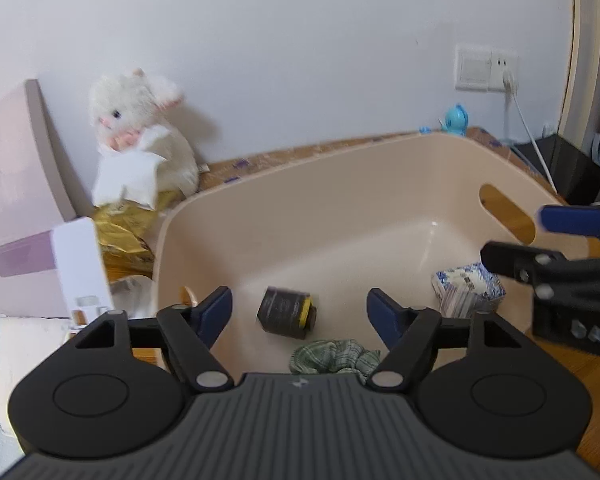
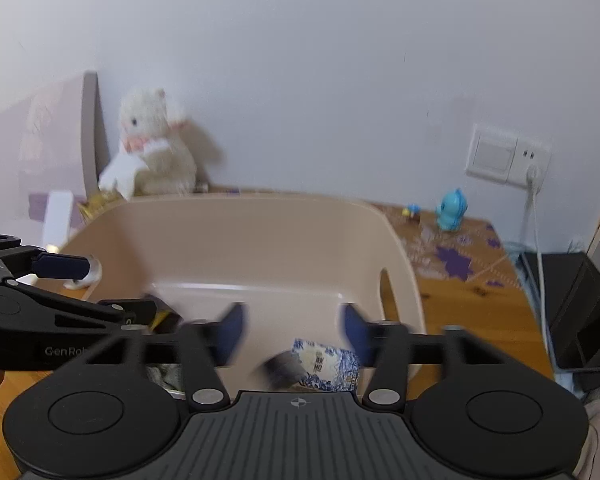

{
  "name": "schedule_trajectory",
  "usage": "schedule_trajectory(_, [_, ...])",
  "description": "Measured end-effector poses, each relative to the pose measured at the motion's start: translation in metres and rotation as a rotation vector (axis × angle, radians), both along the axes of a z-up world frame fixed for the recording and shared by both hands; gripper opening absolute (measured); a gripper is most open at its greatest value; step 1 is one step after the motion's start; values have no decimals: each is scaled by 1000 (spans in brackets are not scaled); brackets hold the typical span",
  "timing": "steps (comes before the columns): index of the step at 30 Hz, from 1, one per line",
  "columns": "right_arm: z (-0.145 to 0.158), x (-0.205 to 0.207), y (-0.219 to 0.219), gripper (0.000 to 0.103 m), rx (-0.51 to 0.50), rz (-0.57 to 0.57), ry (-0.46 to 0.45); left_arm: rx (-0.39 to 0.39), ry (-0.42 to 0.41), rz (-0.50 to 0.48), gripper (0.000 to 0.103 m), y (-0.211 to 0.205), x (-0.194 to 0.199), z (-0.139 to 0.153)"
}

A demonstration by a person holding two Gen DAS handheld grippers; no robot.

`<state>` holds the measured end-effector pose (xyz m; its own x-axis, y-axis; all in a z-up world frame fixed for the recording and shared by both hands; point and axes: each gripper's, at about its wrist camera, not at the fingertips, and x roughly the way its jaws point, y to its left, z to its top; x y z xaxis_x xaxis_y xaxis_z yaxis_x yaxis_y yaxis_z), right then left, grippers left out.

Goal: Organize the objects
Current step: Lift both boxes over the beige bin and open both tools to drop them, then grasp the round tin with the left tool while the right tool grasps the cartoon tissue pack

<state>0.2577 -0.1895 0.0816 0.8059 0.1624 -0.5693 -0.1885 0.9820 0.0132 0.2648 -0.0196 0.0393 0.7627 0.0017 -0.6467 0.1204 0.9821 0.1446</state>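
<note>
A beige bin (image 1: pixel 340 184) with cut-out handles sits on a wooden table (image 2: pixel 472 312) against a white wall. Three things lie on its floor. A dark jar (image 1: pixel 286 312) with a yellow band lies on its side near the middle. A green checked cloth (image 1: pixel 334 354) is crumpled at the near wall, just in front of the jar. A blue-and-white packet (image 1: pixel 468 290) lies toward the right side of the bin, apart from the jar.

The left gripper (image 1: pixel 299 308) hangs over the near edge of the bin with its jaws wide apart. The jar shows in the gap between its blue pads (image 1: pixel 216 312), but neither pad touches it, and nothing is held. The right gripper (image 2: pixel 294 330) is also over the bin, jaws spread and empty. In the right wrist view the packet (image 2: pixel 326 364) lies below and between its blurred fingers, free of both. A dark blurred shape beside the packet is too smeared to identify. Each gripper shows at the edge of the other's view, side by side above the bin.

Behind the bin, at the left, a white plush toy (image 1: pixel 140 136) leans on the wall above a gold bag (image 1: pixel 124 232). A white box (image 1: pixel 82 264) stands just left of the bin. To the right, a small blue figure (image 2: pixel 452 210) stands on the table near a wall socket (image 2: pixel 508 156) with a white cable (image 2: pixel 536 232) plugged in.
</note>
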Motion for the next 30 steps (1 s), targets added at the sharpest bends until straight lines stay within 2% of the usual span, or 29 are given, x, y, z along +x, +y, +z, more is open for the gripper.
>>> schedule_trajectory(1, [5,-5,-1,77,5,2,-13,-3,-7,8,81,0,-4,3])
schedule_trajectory(3, [14,-17,-4,79,10,10,-32,-6,-19,23,83,2,-13,9])
schedule_trajectory(5, [20,-29,-8,93,10,17,-46,-7,-25,31,84,3,-24,13])
schedule_trajectory(7, [25,-43,-12,103,5,22,-60,-11,-26,37,88,6,-34,15])
schedule_trajectory(13, [19,-76,-24,103,-44,42,-43,-18,-19,44,92,14,-65,11])
schedule_trajectory(21, [-24,-93,-44,103,-63,31,65,-29,23,13,93,6,-97,-3])
schedule_trajectory(26, [-57,-97,-46,103,-101,27,133,-92,107,-14,96,4,-102,-20])
schedule_trajectory(30, [-76,-94,-45,103,-93,31,182,-90,149,-34,96,-2,-100,-38])
